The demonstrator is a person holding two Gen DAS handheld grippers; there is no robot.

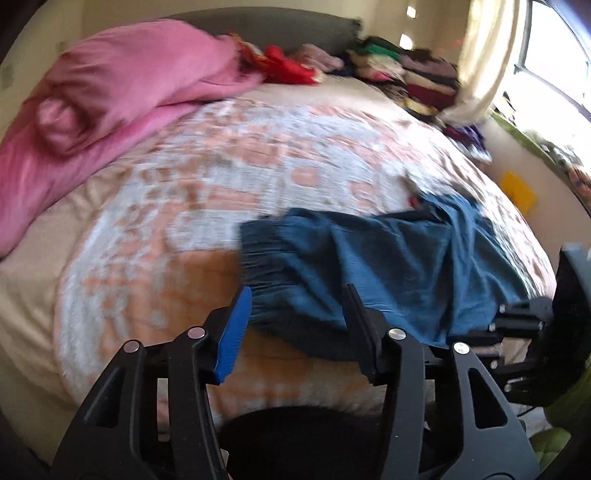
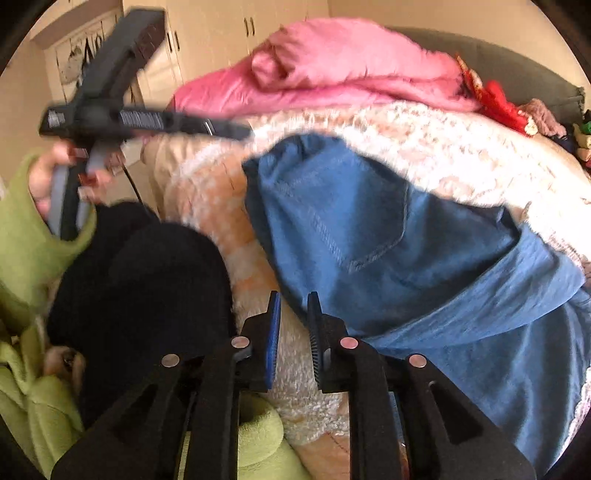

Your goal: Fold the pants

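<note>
Blue denim pants (image 1: 388,266) lie crumpled on the bed's patterned peach and white blanket (image 1: 221,177). In the left wrist view my left gripper (image 1: 299,314) is open and empty, its fingers on either side of the gathered waistband at the near edge. In the right wrist view the pants (image 2: 388,240) fill the right half, back pocket up. My right gripper (image 2: 293,332) is slightly open and empty, just in front of the pants' near edge. The left gripper (image 2: 110,110) shows blurred at upper left, held by a hand in a green sleeve.
A pink duvet (image 1: 110,92) is heaped at the bed's far left. Folded clothes (image 1: 406,70) are stacked at the far right by a curtain and window. A black garment (image 2: 140,288) covers the person's front. Wardrobe doors (image 2: 221,33) stand behind.
</note>
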